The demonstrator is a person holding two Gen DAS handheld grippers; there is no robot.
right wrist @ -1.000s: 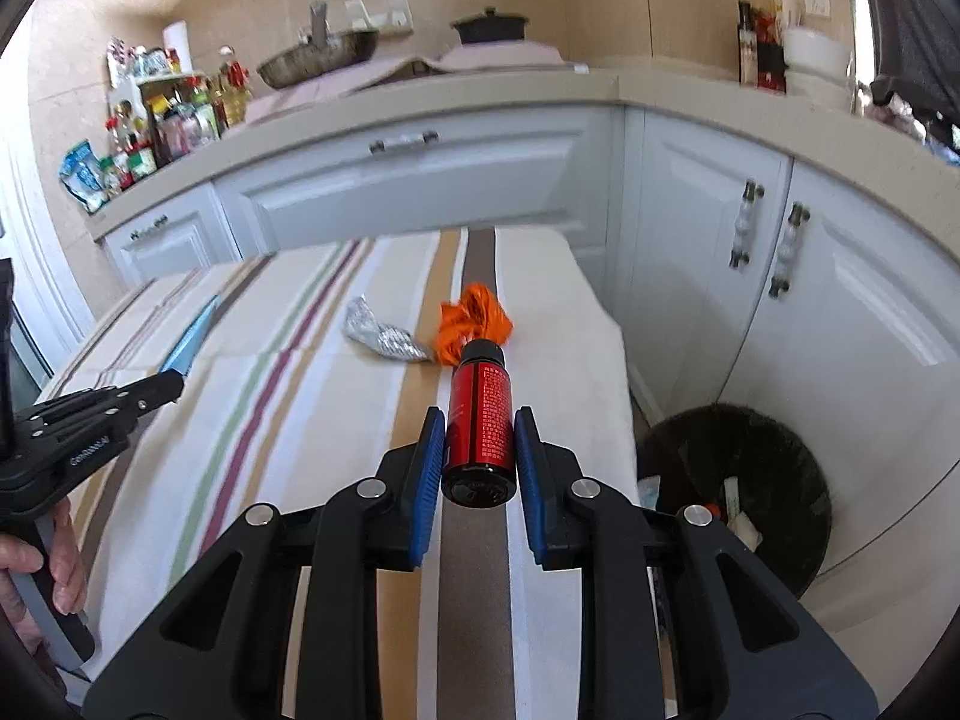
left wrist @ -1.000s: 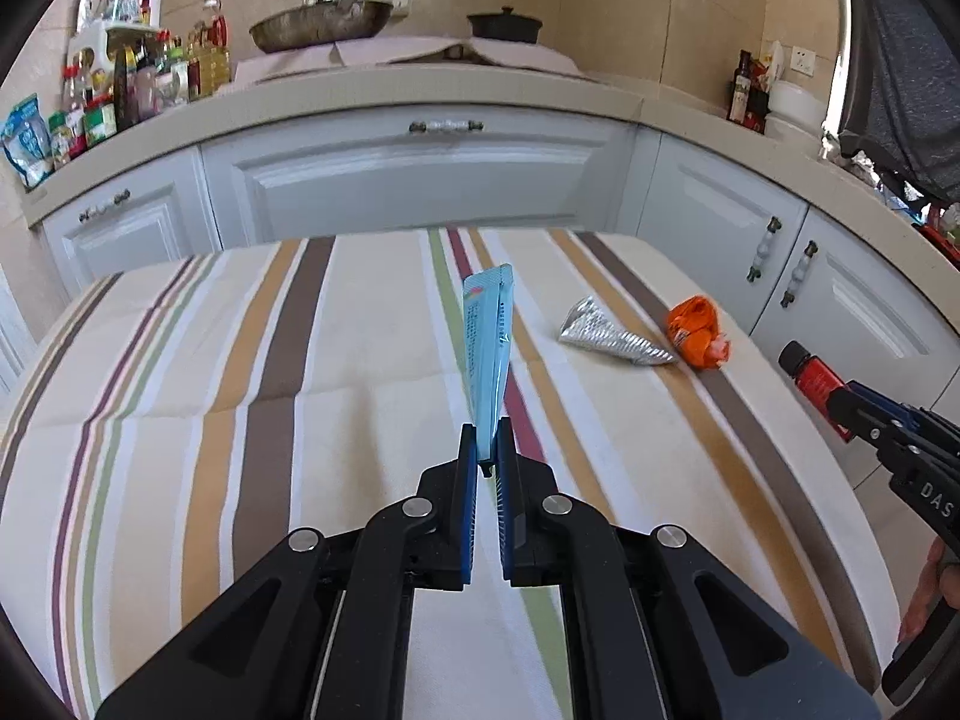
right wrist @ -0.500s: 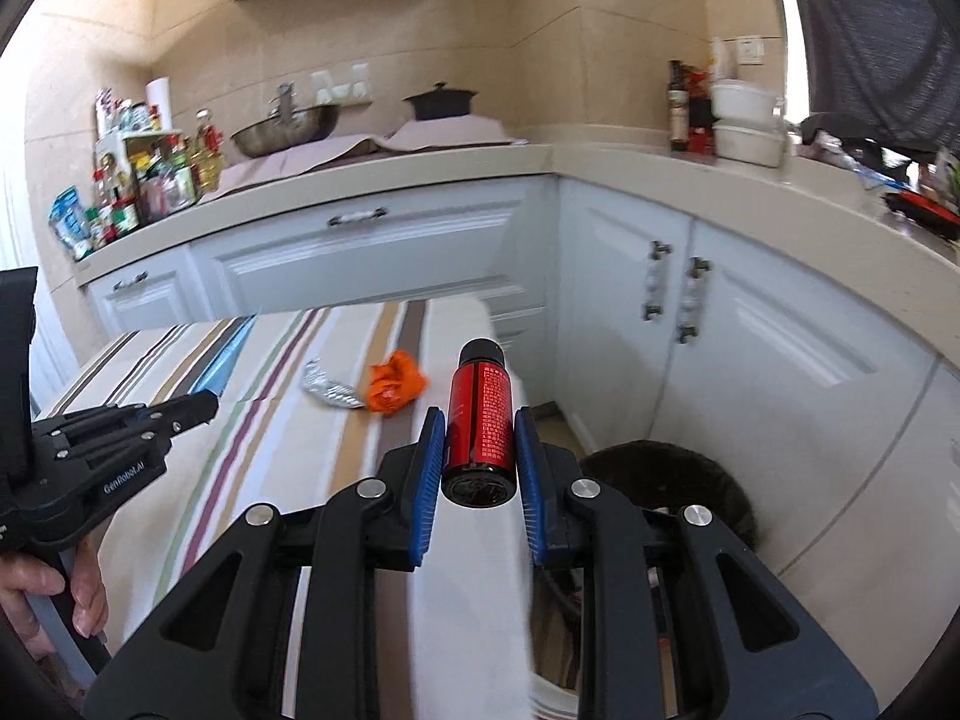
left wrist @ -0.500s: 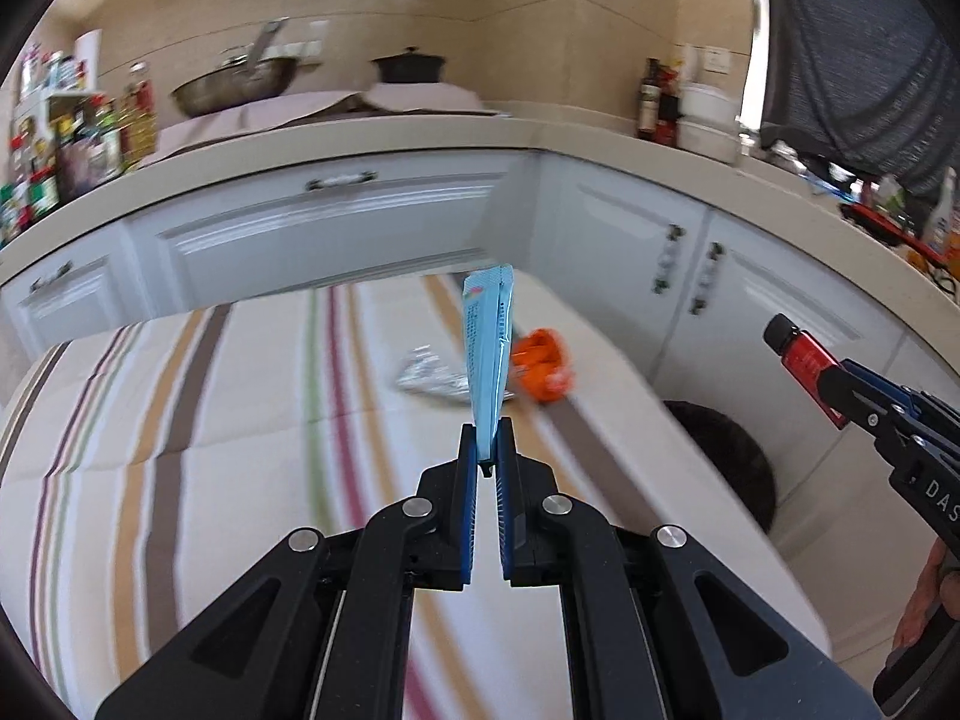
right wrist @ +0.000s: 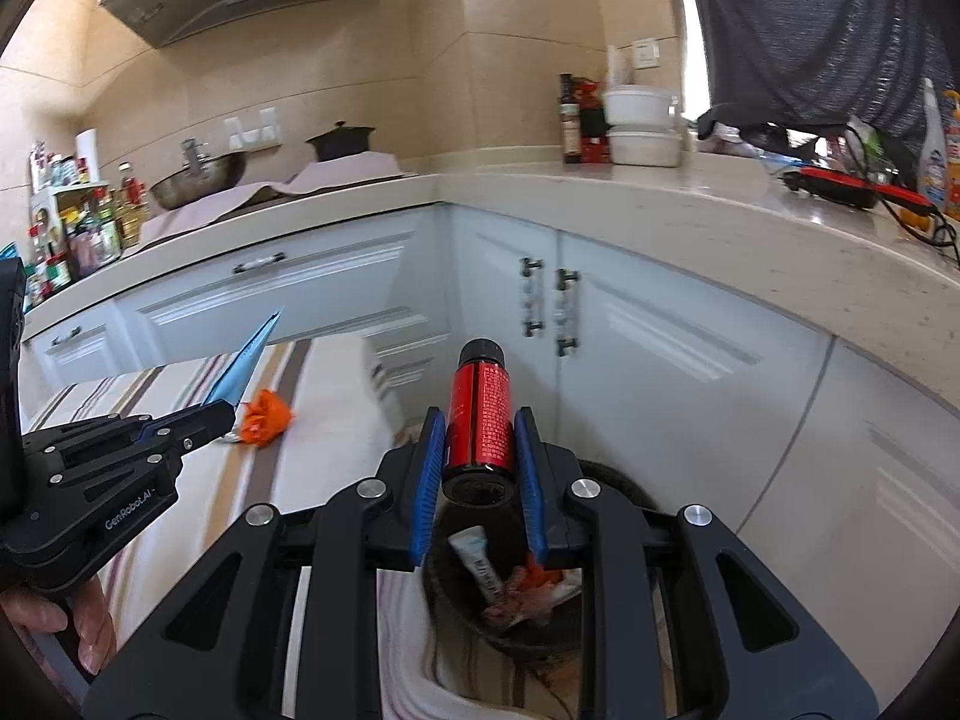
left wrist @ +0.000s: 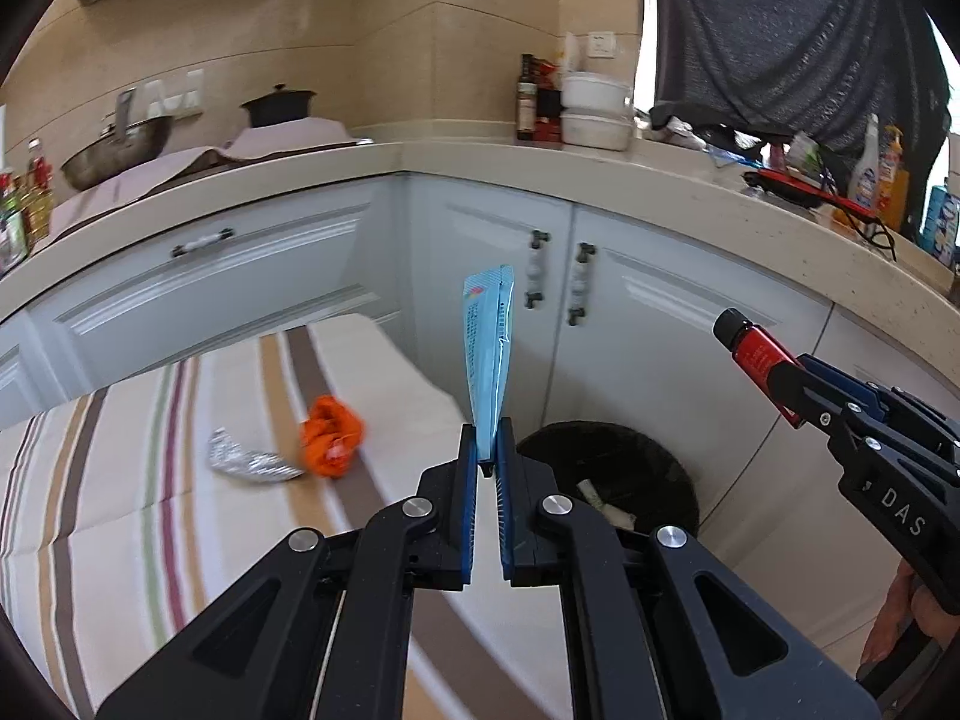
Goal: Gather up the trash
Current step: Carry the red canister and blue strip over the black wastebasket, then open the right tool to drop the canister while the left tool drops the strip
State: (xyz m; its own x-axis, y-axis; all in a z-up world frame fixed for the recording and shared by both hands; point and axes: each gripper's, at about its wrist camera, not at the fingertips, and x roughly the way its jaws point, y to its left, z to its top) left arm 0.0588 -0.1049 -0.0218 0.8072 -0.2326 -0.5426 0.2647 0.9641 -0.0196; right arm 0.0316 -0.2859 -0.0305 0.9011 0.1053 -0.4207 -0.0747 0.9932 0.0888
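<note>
My left gripper [left wrist: 487, 441] is shut on a flat blue packet [left wrist: 489, 348] that sticks up from its tips; the right wrist view shows that blue packet [right wrist: 243, 369] too. My right gripper [right wrist: 480, 420] is shut on a small red bottle [right wrist: 481, 414] with a black cap, also visible as the red bottle [left wrist: 757, 354] at the right of the left wrist view. A black trash bin [left wrist: 636, 468] stands on the floor just past the table's end, below and ahead of both grippers, with scraps inside [right wrist: 516, 576]. An orange crumpled wrapper [left wrist: 330, 435] and a silver foil wrapper [left wrist: 246, 462] lie on the striped tablecloth [left wrist: 150, 480].
White cabinets [left wrist: 630, 312] with paired handles stand behind the bin, under a beige counter [left wrist: 690, 180] crowded with bottles, bowls and a red tool. A pan and a black pot sit on the far counter. A person's hand [right wrist: 84, 618] holds the left gripper.
Both grippers swung right, from over the tabletop to the table's end near the bin. The wrappers slid left in view. Both grips stayed shut.
</note>
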